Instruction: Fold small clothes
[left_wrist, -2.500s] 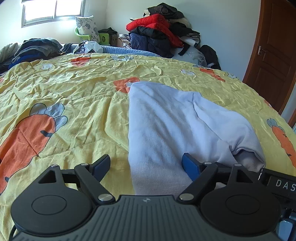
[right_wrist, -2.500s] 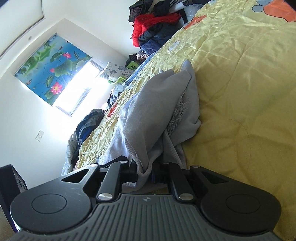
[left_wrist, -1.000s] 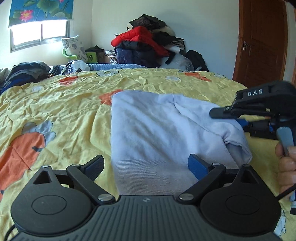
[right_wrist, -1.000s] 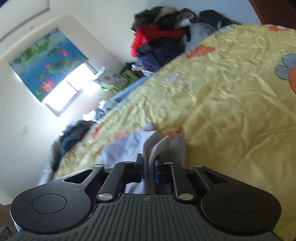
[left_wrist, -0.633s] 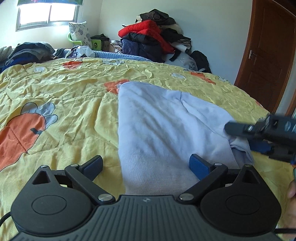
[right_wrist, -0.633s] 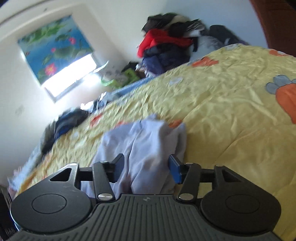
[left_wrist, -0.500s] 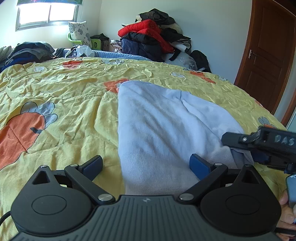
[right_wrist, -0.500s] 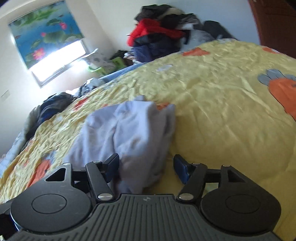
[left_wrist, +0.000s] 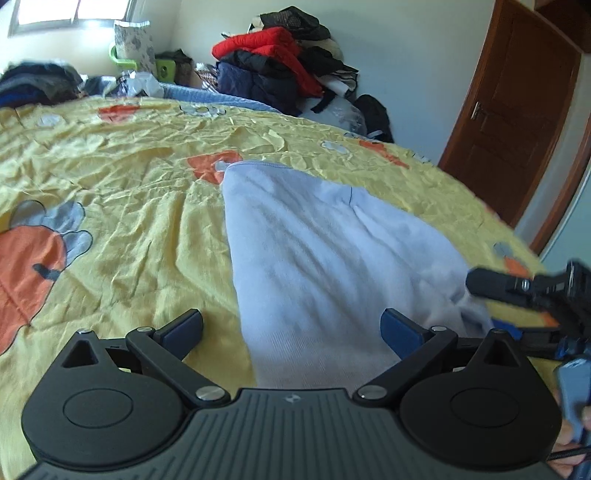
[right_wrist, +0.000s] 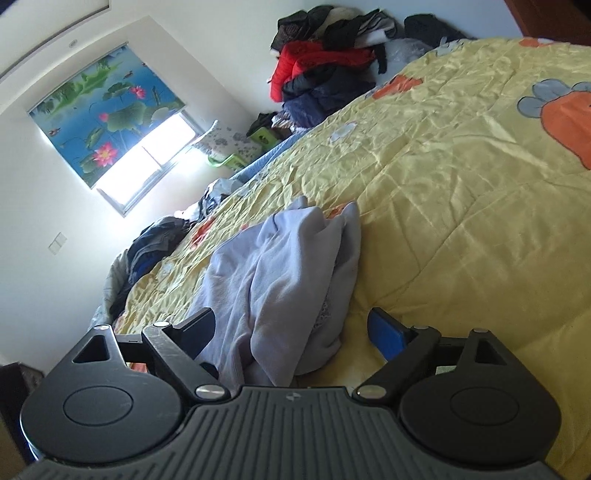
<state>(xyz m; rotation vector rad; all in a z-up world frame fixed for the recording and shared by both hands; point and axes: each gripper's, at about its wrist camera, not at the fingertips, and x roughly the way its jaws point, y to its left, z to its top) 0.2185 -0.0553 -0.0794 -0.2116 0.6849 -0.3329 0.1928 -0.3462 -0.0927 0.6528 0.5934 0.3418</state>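
Lying on: the garment (left_wrist: 325, 254), pale lavender, is resting flat on the yellow quilt (left_wrist: 122, 192), near the middle of the bed.
Long axis: it is running away from the left gripper (left_wrist: 291, 326), the ribbed hem nearest that camera and the far end narrowing toward an orange carrot print (left_wrist: 207, 166).
Folded side: its right flank is lying doubled over the body, a crease running back from the near right corner; in the right wrist view this side is bunching into loose ridges (right_wrist: 291, 273).
Left edge: it is running straight and clean, with bare quilt stretching wide to the left of it.
Far edge: open quilt is continuing beyond it up to the clothes pile (left_wrist: 280, 59) against the wall.
Right edge: quilt is showing beside the bunched corner, where the right gripper (right_wrist: 291, 328) is hovering; the door (left_wrist: 517, 122) is standing well beyond.
Left jaws: they are standing wide apart, straddling the hem, holding nothing.
Right jaws: they are standing wide apart either side of the bunched corner, the left finger (right_wrist: 199, 328) just beside the cloth, gripping nothing.
Contact: whether either finger is touching the cloth, I cannot tell.
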